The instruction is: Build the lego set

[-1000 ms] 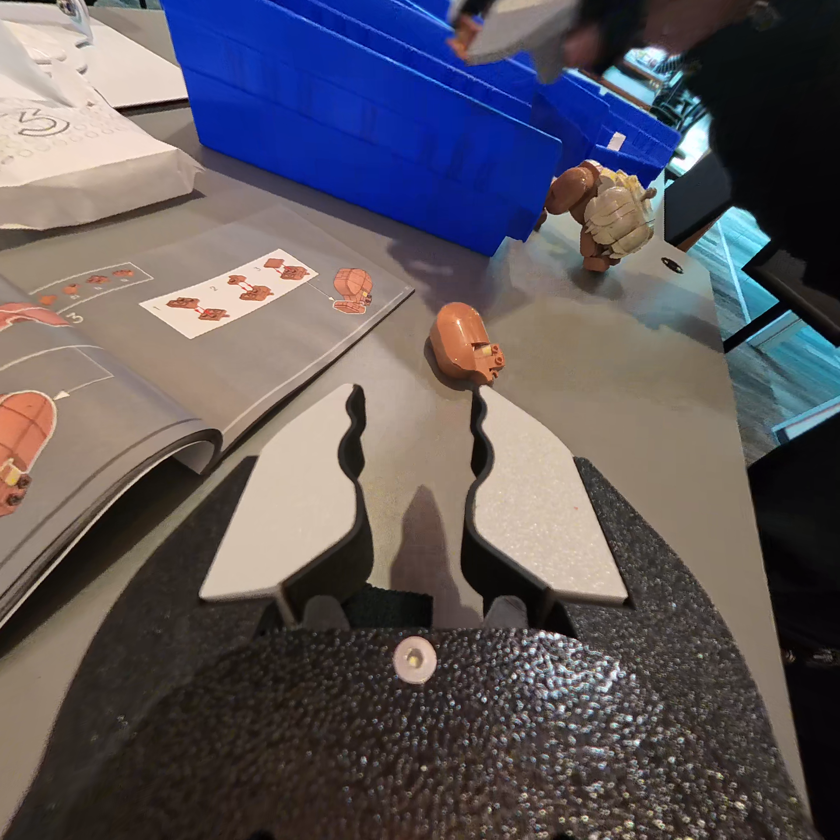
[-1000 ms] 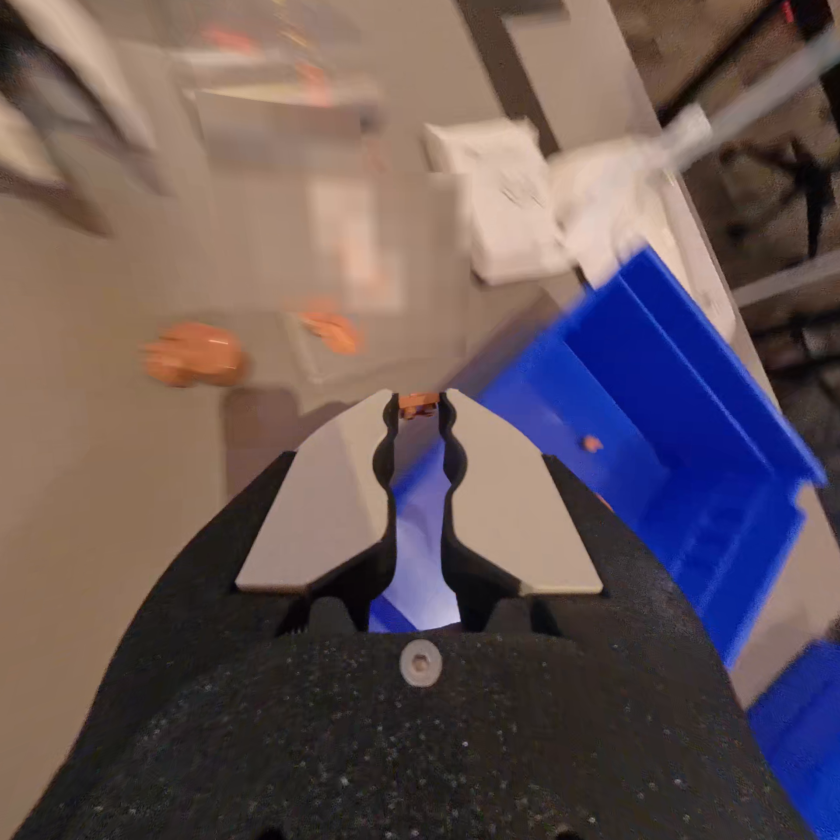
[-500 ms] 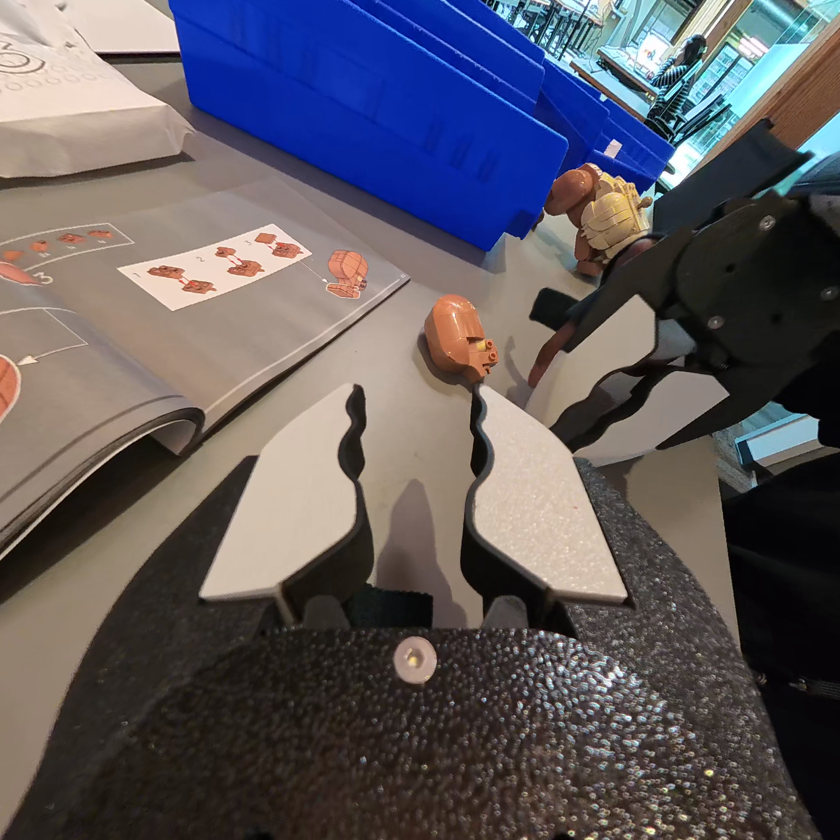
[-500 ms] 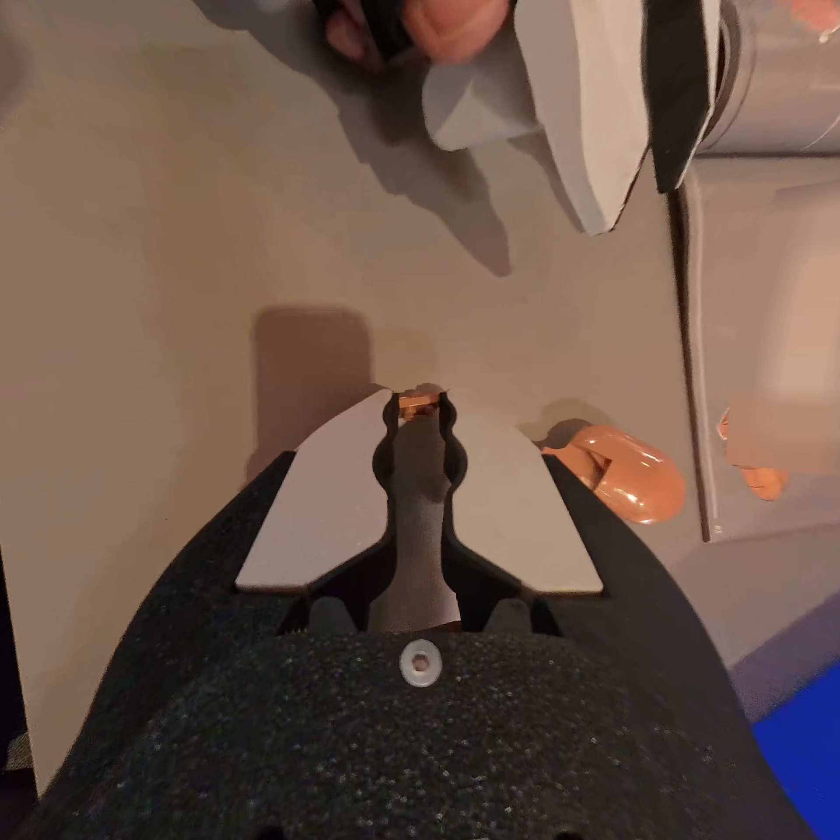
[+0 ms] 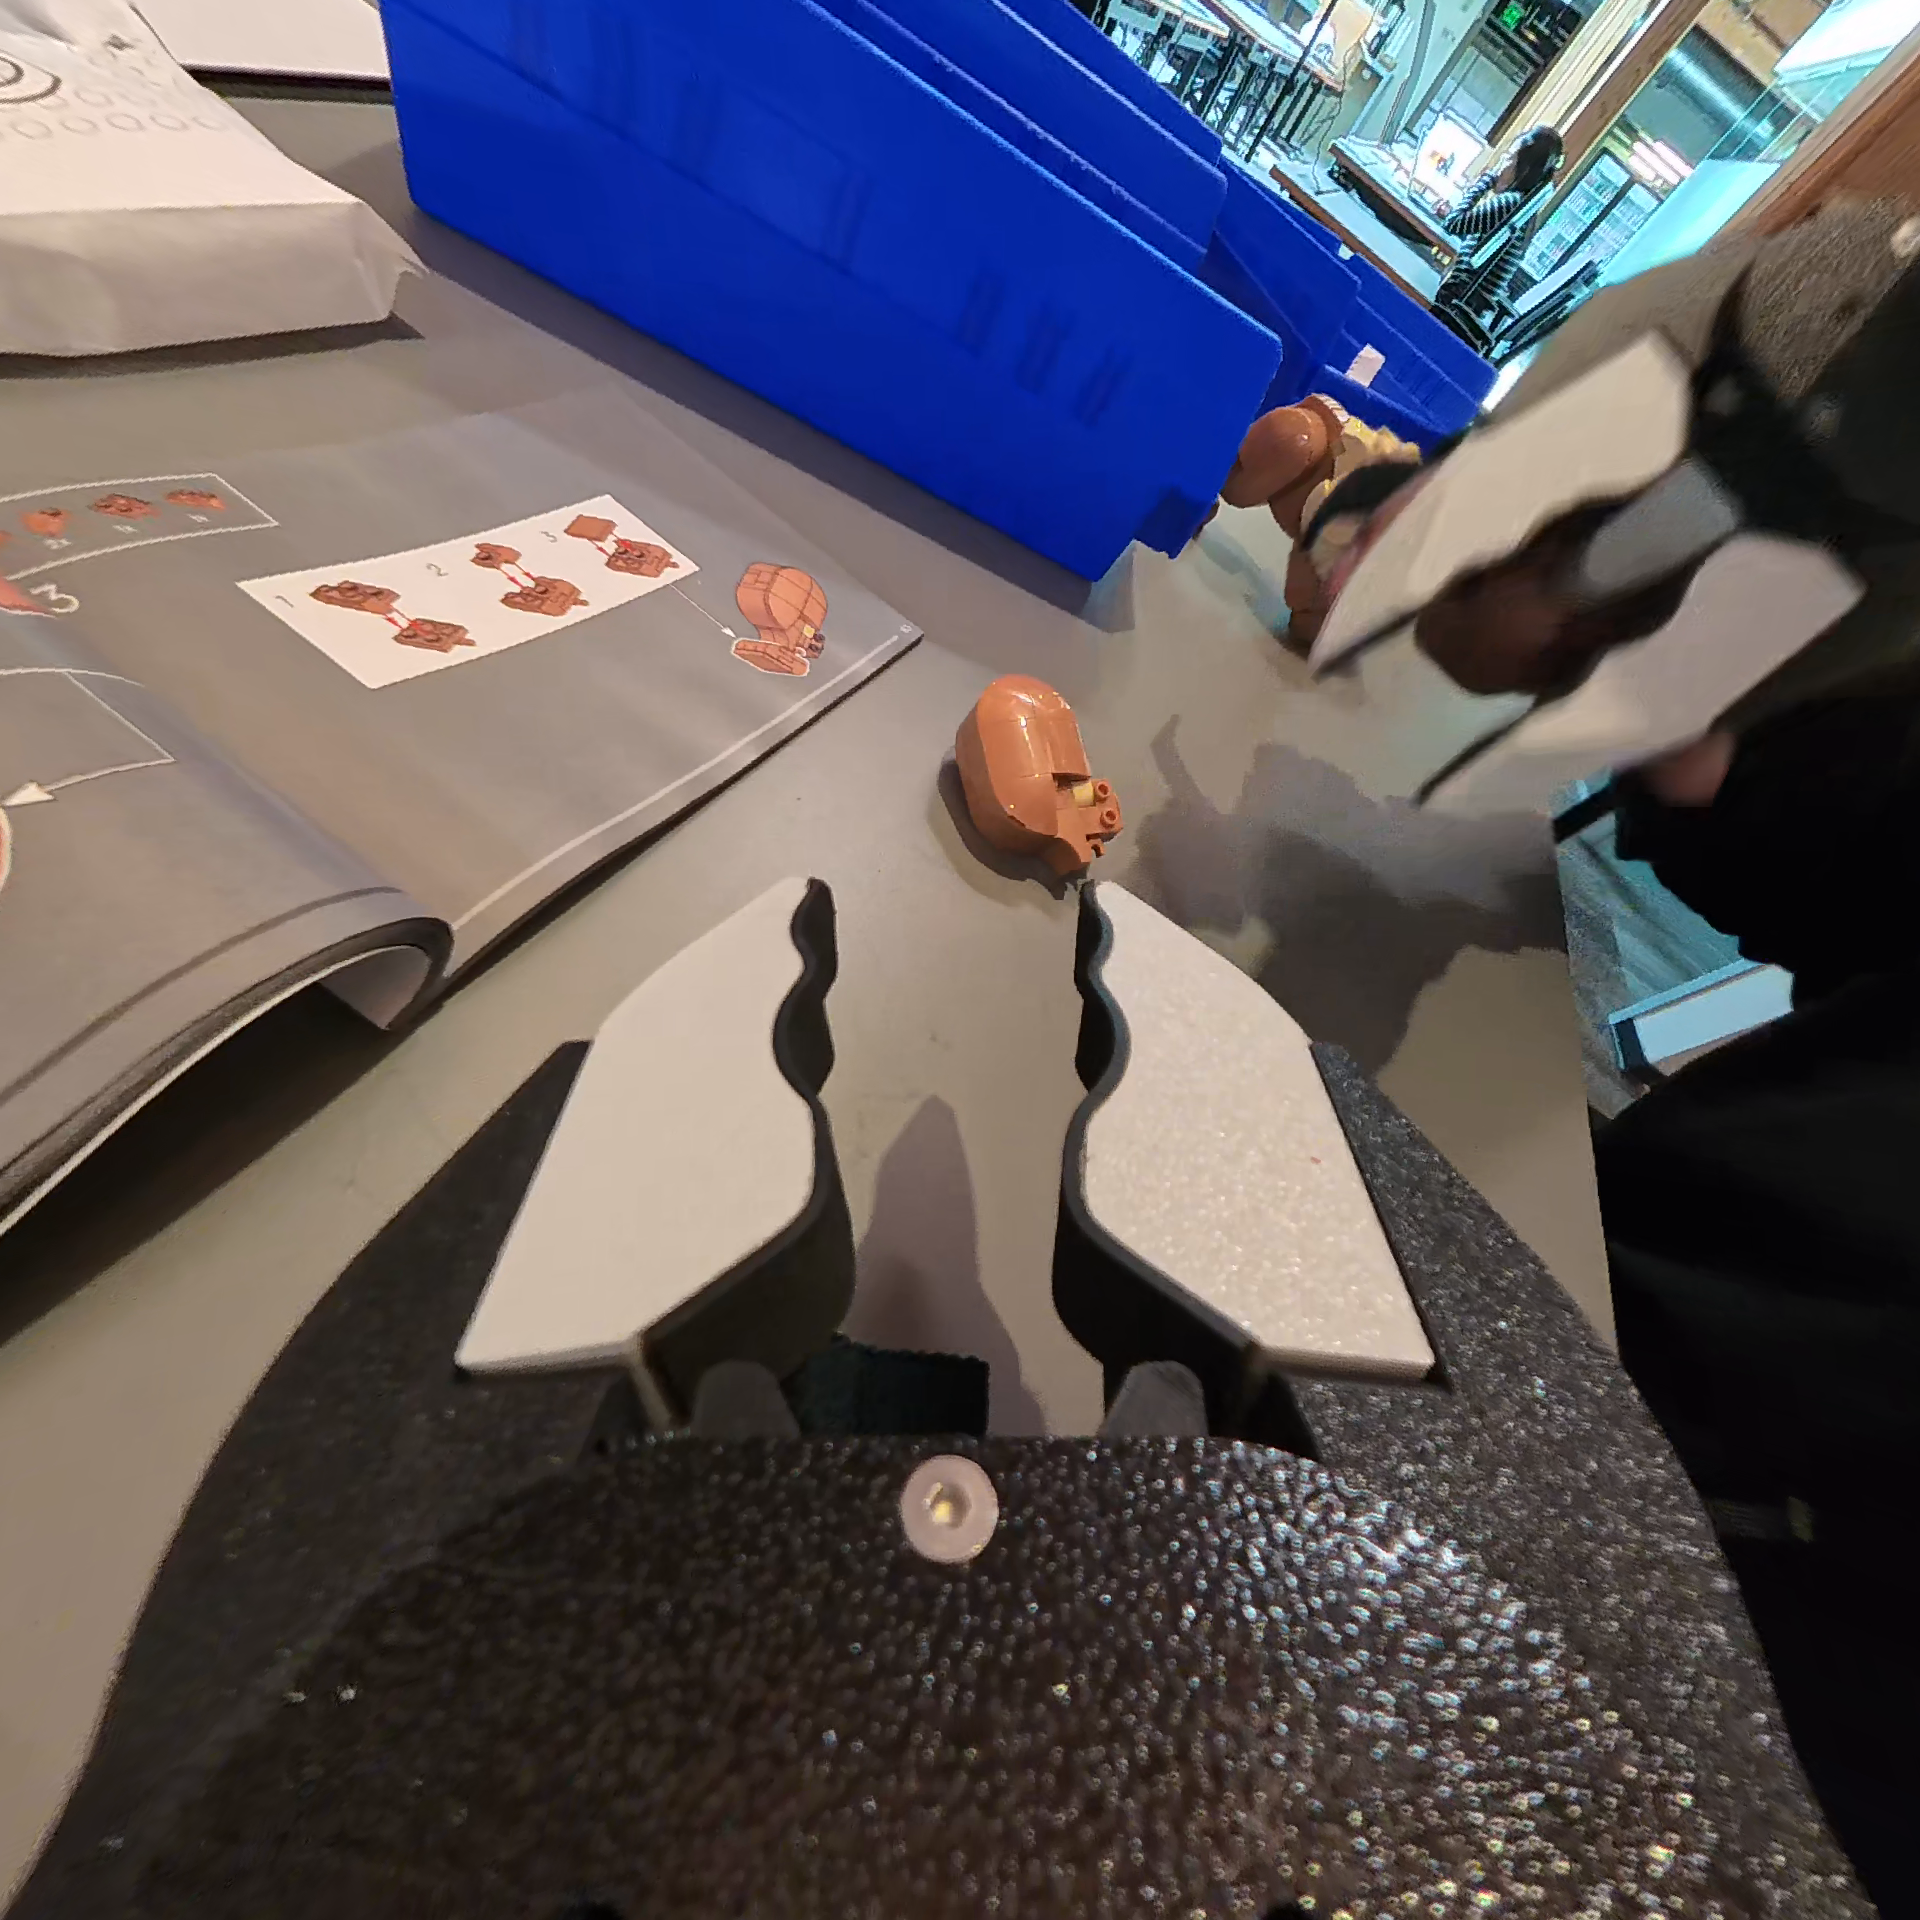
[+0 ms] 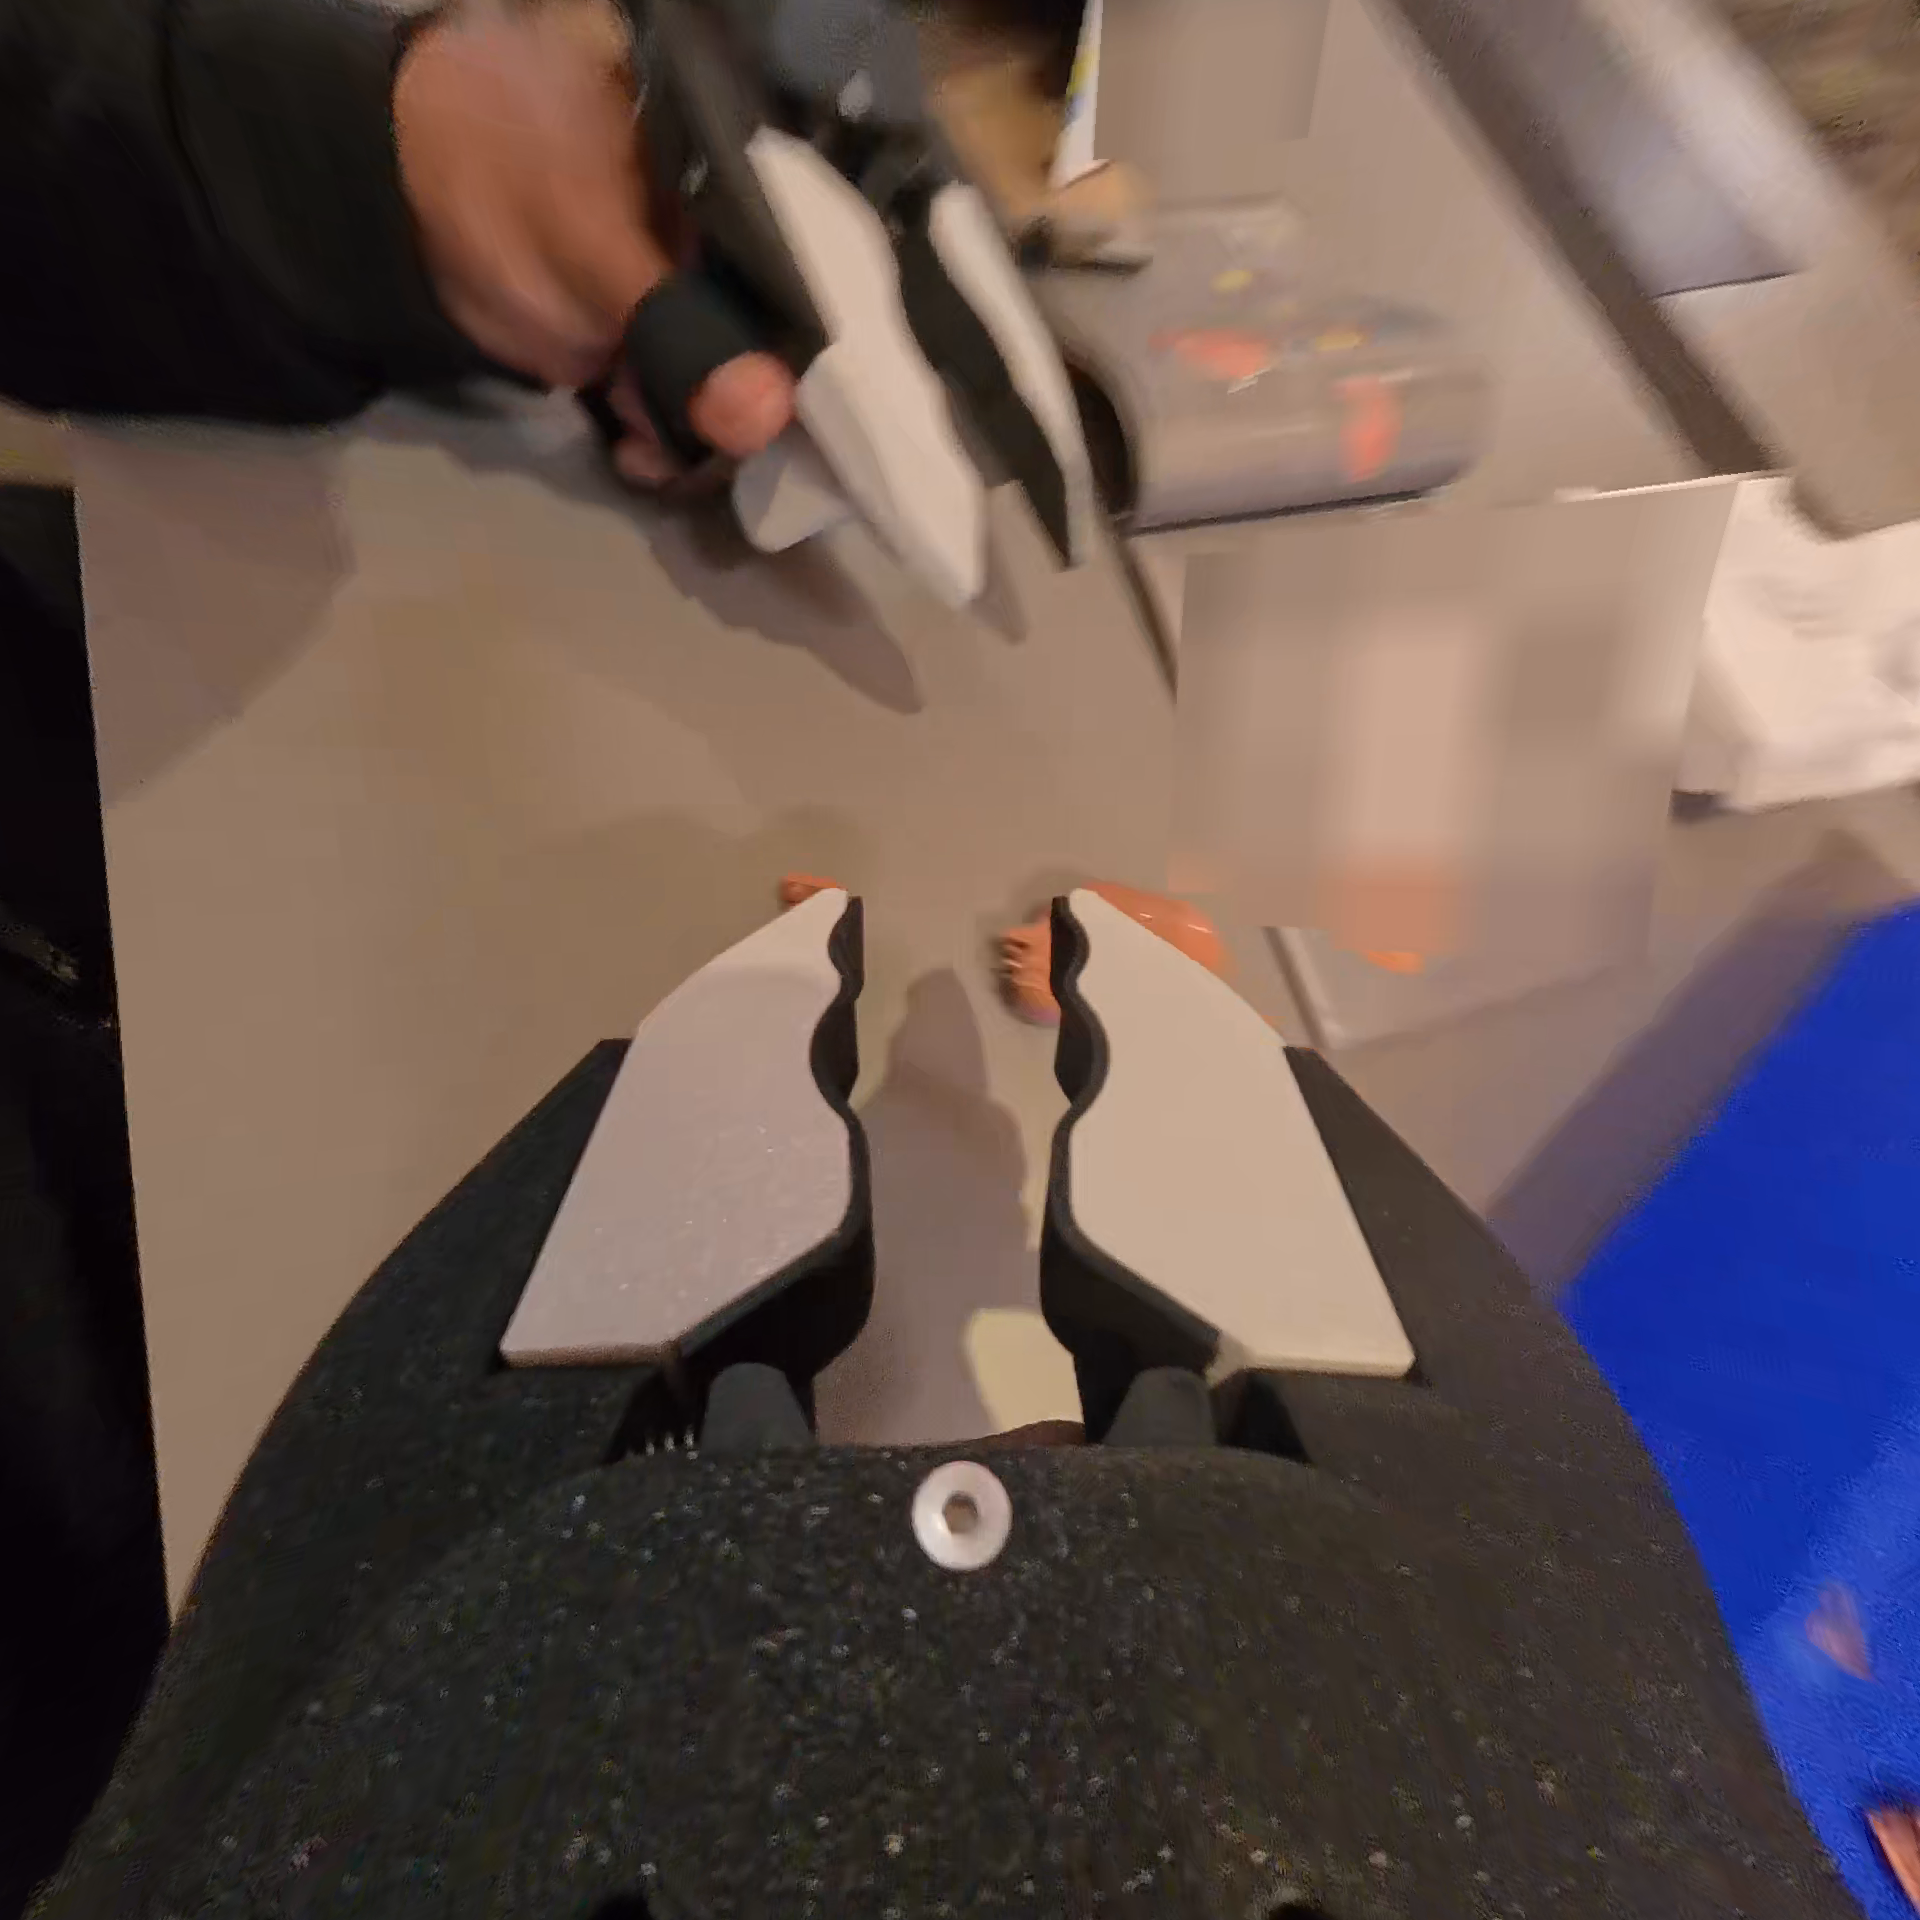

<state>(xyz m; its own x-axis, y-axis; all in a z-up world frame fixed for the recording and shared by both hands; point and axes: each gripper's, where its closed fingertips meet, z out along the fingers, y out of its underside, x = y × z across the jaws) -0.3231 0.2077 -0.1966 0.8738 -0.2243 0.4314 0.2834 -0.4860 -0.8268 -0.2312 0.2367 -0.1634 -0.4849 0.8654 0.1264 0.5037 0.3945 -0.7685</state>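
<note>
A rounded brown lego assembly (image 5: 1039, 784) lies on the grey table (image 5: 1299, 1039), just past my left gripper's right fingertip. My left gripper (image 5: 951, 904) is open and empty, low over the table. In the right wrist view my right gripper (image 6: 956, 914) is open with nothing between its pads. A small orange-brown piece (image 6: 810, 888) shows just beyond its left fingertip. The rounded assembly (image 6: 1143, 925) sits partly behind its right finger (image 6: 1174, 1091). The right gripper also shows blurred in the left wrist view (image 5: 1538, 582), raised to the right of the assembly.
An open instruction booklet (image 5: 416, 675) lies at the left, with a white paper bag (image 5: 156, 229) behind it. Blue bins (image 5: 831, 239) line the back. A brown and tan partly built figure (image 5: 1299, 457) stands beside them. The table edge runs along the right. A blue bin (image 6: 1766, 1351) is at the right.
My right gripper swung from over the blue bin down to the table with a small brown piece pinched at its tips, then opened; the piece is no longer between the pads. My left gripper barely moved.
</note>
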